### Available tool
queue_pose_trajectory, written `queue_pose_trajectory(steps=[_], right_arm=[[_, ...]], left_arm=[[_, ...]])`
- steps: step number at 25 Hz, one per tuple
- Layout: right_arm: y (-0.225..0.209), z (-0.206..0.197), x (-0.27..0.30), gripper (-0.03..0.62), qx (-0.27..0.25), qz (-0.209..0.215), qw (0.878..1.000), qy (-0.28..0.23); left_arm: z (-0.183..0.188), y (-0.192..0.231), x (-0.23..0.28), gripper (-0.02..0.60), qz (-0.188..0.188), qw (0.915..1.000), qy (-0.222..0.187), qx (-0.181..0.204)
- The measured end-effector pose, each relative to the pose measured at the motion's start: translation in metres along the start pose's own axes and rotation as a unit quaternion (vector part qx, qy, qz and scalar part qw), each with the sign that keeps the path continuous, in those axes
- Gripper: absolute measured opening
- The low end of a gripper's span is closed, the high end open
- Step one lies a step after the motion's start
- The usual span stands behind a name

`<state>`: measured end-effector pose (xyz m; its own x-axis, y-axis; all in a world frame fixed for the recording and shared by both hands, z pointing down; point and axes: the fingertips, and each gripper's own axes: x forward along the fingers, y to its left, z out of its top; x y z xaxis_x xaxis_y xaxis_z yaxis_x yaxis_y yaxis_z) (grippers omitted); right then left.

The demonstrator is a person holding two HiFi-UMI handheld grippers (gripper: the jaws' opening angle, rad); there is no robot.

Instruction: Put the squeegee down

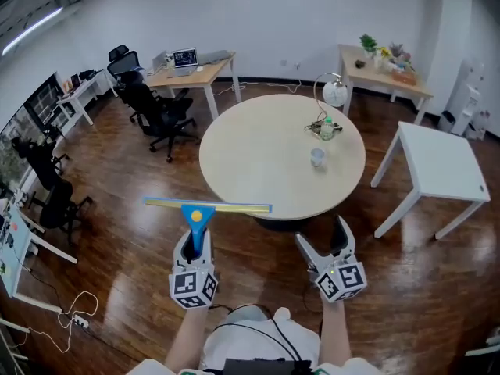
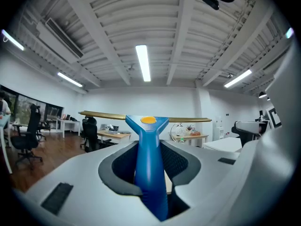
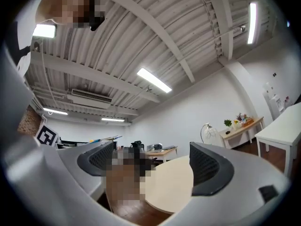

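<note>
A squeegee (image 1: 197, 212) with a blue handle, an orange button and a long yellowish blade is held in the air just short of the round beige table (image 1: 258, 155). My left gripper (image 1: 193, 244) is shut on its handle; in the left gripper view the squeegee (image 2: 149, 159) stands clamped between the pads, blade level across the top. My right gripper (image 1: 322, 239) hovers beside it on the right, open, with nothing between its fingers. In the right gripper view the right gripper (image 3: 155, 166) faces the table top (image 3: 174, 185).
On the round table's far right stand a small cup (image 1: 317, 157), a bottle (image 1: 326, 129) and a desk lamp (image 1: 333, 92). A white square table (image 1: 441, 162) is to the right. Office chairs (image 1: 160, 116) and a desk with a laptop (image 1: 187, 69) are at the far left.
</note>
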<state>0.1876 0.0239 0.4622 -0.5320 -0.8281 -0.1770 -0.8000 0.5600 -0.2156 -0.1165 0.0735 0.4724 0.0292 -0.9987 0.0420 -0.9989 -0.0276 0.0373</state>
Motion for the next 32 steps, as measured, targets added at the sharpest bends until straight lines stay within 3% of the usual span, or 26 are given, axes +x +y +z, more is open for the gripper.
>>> queue_pose_trajectory(steps=[5,12,16,20,26,32], right_arm=[[-0.025,-0.013,0.023,0.509,0.009,0.006,1.0,0.014],[-0.067,-0.05,0.079,0.508,0.012,-0.015,0.999,0.049],[-0.105,-0.049,0.147,0.508,0.006,-0.022,0.998,0.055],[-0.125,-0.038,0.228,0.508,-0.013,-0.023,0.998,0.06],[-0.145,-0.041,0.312,0.508,0.009,-0.046,0.997,0.061],[-0.167,-0.064,0.338,0.508,0.037,-0.059,0.994,0.086]], left_arm=[[-0.014,-0.011,0.046,0.118,-0.012,0.9997,0.022,-0.001],[-0.047,-0.009,0.141,0.12,-0.036,0.9981,0.048,-0.012],[-0.049,-0.01,0.218,0.118,-0.058,0.9971,0.05,-0.007],[-0.038,0.007,0.296,0.12,-0.067,0.9966,0.04,0.024],[-0.034,0.024,0.374,0.118,-0.1,0.993,0.063,0.001],[-0.074,0.011,0.412,0.118,-0.113,0.985,0.127,-0.034]])
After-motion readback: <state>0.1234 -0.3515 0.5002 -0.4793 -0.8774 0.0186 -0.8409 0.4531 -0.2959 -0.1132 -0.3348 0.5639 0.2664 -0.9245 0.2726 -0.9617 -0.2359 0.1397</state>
